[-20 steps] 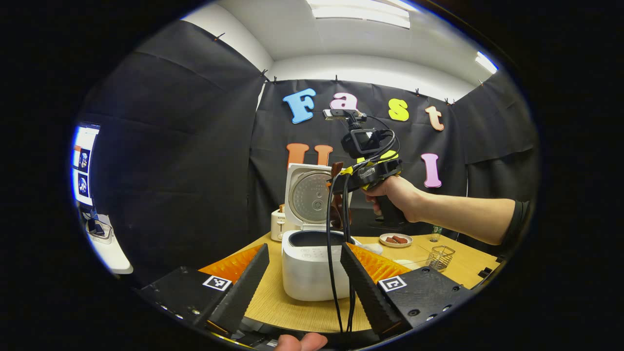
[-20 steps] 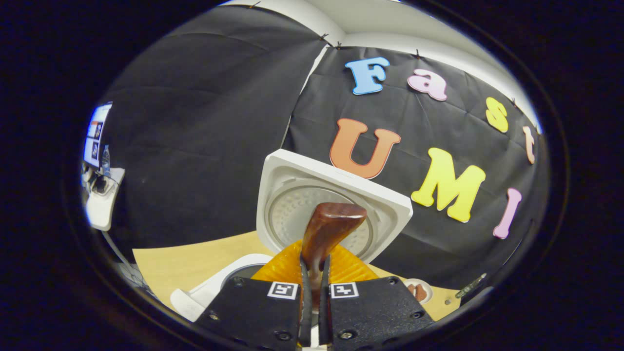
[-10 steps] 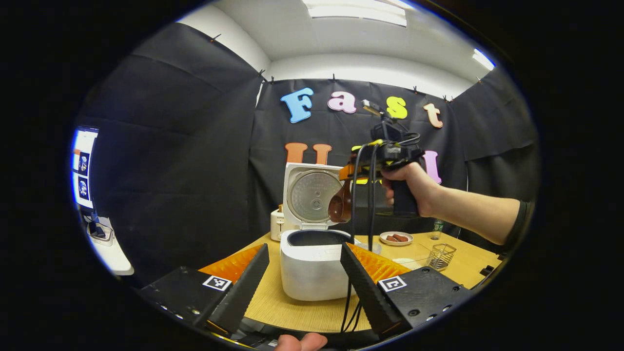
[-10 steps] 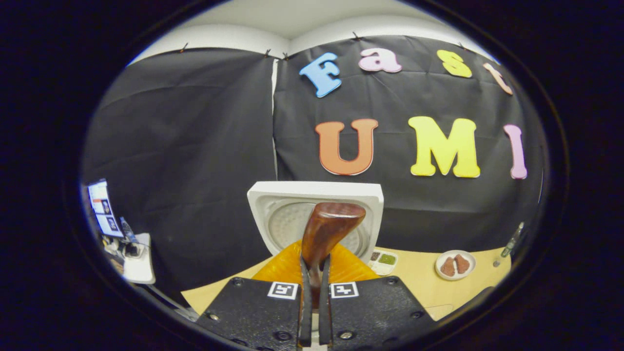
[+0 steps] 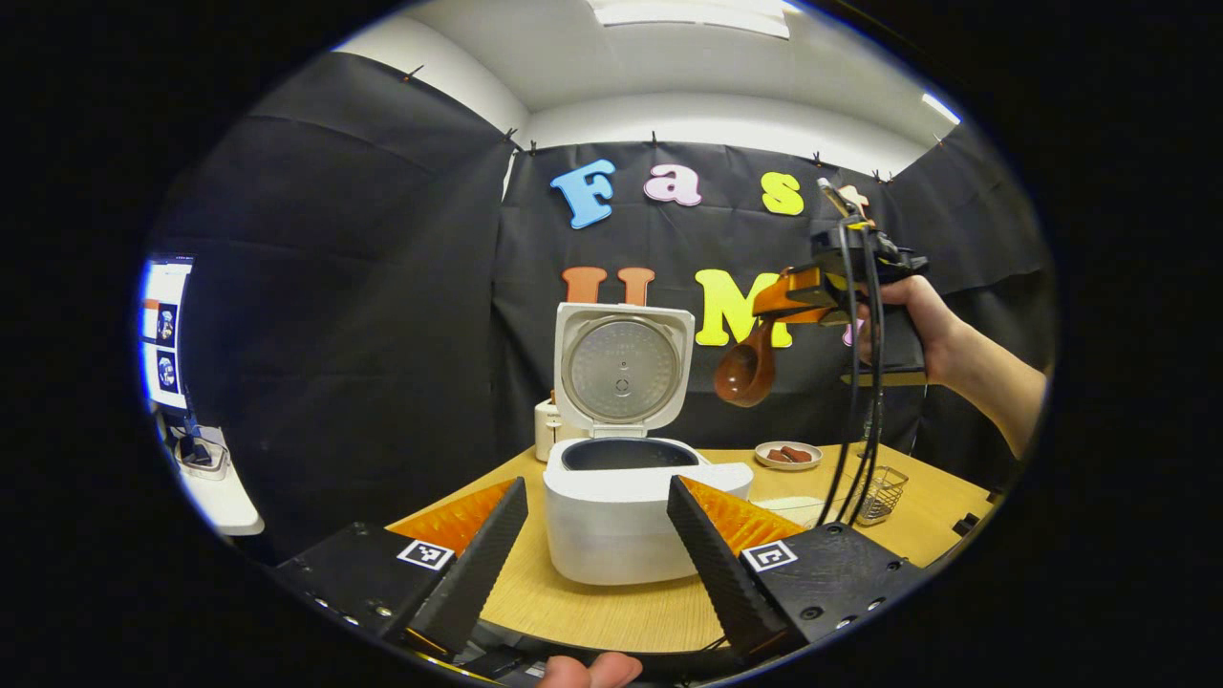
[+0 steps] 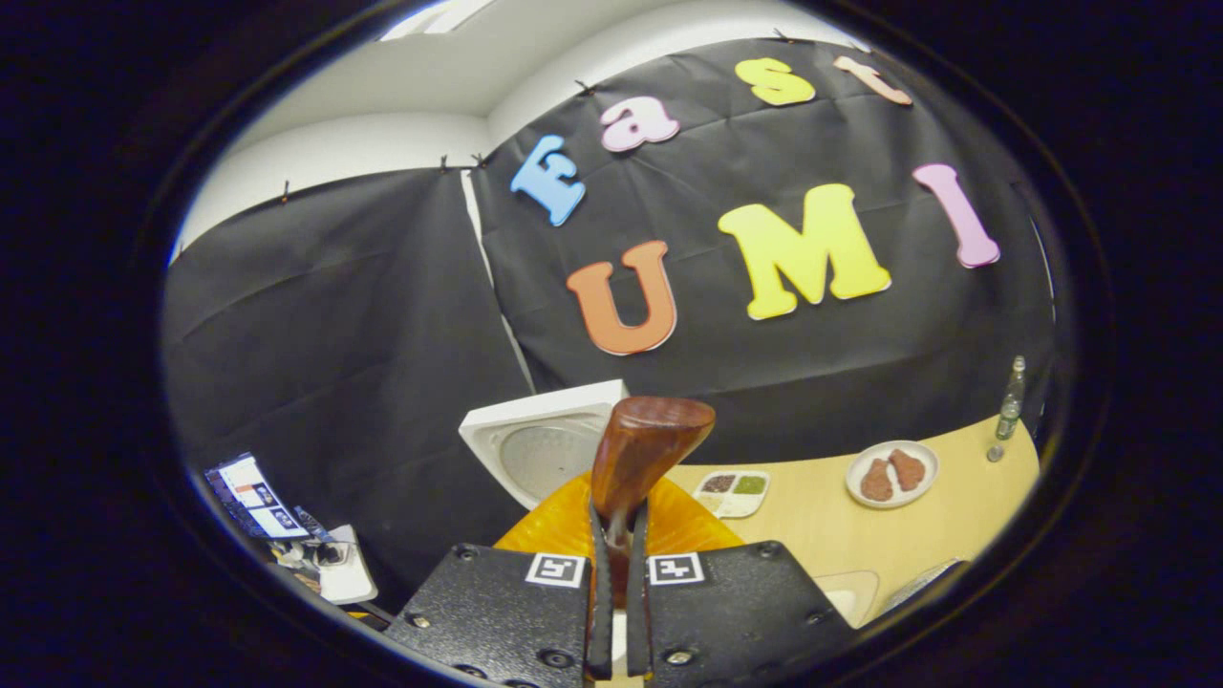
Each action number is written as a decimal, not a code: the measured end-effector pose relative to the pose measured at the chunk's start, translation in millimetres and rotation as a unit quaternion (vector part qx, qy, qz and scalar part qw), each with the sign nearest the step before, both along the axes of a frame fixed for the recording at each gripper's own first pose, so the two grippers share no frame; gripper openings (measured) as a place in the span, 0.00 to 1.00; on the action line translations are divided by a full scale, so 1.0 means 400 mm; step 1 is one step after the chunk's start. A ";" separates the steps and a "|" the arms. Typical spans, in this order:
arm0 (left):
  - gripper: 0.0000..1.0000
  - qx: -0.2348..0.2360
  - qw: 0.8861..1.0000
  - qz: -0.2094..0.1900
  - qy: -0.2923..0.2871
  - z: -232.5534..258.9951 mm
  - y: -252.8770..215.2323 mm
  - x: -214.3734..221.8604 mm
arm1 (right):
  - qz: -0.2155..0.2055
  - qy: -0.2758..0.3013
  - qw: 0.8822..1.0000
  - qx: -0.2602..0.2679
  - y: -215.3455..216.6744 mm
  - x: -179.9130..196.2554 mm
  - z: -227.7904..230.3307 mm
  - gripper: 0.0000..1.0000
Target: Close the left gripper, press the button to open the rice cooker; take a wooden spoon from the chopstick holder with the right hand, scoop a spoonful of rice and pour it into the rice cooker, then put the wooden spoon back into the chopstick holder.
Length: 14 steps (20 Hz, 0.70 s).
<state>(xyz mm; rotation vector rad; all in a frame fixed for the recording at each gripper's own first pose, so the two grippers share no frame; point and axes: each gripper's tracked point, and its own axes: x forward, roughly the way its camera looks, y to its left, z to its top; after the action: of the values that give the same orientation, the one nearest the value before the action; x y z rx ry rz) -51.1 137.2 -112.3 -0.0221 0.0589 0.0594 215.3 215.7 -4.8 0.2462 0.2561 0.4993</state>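
Cooker (image 5: 621,516) lid up so button step done; right gripper (image 6: 616,573) clamped on spoon (image 5: 746,373), held high right of cooker, likely heading back to holder (image 5: 880,494); left gripper (image 5: 597,545) fingers spread, idle.

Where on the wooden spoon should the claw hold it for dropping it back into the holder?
On the handle, as the right claw holds it now, fingers clamped on its two sides. The wooden spoon hangs bowl-down, so it would probably enter the wire chopstick holder from above, bowl first.
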 end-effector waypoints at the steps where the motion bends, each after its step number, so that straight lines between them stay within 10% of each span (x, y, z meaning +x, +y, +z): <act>1: 0.94 0.002 1.000 -0.001 0.001 -0.002 -0.011 0.003 | -0.013 -0.002 1.000 0.002 -0.065 0.000 0.007 0.11; 9: 0.94 -0.002 0.999 -0.037 -0.012 0.015 -0.176 0.011 | -0.130 -0.038 0.990 -0.028 -0.541 -0.034 0.008 0.11; 14: 0.94 0.003 0.999 -0.040 -0.017 0.052 -0.216 0.024 | -0.156 -0.027 0.986 -0.055 -0.646 -0.057 -0.097 0.11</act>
<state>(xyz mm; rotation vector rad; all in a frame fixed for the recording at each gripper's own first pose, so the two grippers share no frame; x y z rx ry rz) -41.4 50.8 -91.6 -0.0154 0.0256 -0.0202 192.5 -42.8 -43.5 0.1609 0.1860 0.1815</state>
